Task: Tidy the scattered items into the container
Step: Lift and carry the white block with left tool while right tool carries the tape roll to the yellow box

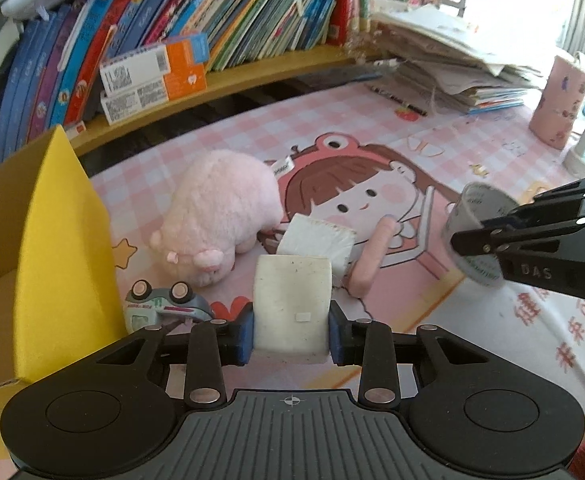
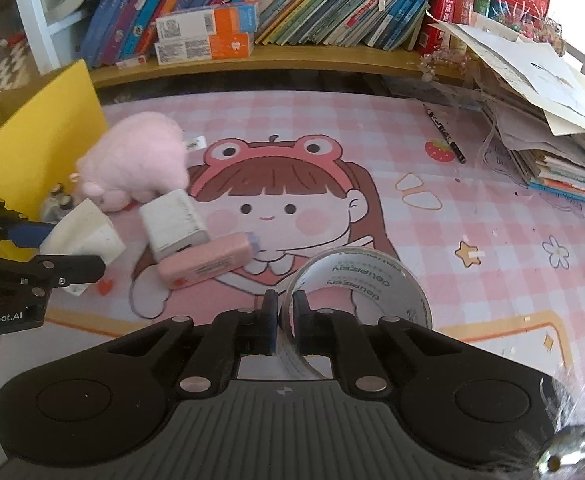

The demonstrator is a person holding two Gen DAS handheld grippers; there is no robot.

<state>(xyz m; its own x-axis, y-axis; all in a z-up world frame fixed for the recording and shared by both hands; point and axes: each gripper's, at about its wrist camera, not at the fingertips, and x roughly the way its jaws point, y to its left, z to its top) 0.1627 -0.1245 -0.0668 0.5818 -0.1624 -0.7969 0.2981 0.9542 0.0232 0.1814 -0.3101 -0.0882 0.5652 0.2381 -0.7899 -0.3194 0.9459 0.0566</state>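
My left gripper [image 1: 291, 330] is shut on a white block [image 1: 291, 304] and holds it above the mat; it also shows in the right wrist view [image 2: 80, 236]. My right gripper [image 2: 285, 316] is shut on the wall of a clear tape roll [image 2: 368, 284], seen from the left wrist view too [image 1: 477, 232]. A yellow cardboard box [image 1: 58, 248] stands at the left. On the mat lie a pink plush pig [image 1: 220, 212], a small toy car [image 1: 164, 306], a white box [image 2: 172, 220] and a pink eraser [image 2: 206, 264].
A pink cartoon mat [image 2: 472, 216] covers the desk. A shelf of books [image 2: 292, 4] runs along the back. A stack of papers and books [image 2: 544, 128] sits at the right, with a pencil [image 2: 444, 132] beside it. A pink cup [image 1: 560, 104] stands far right.
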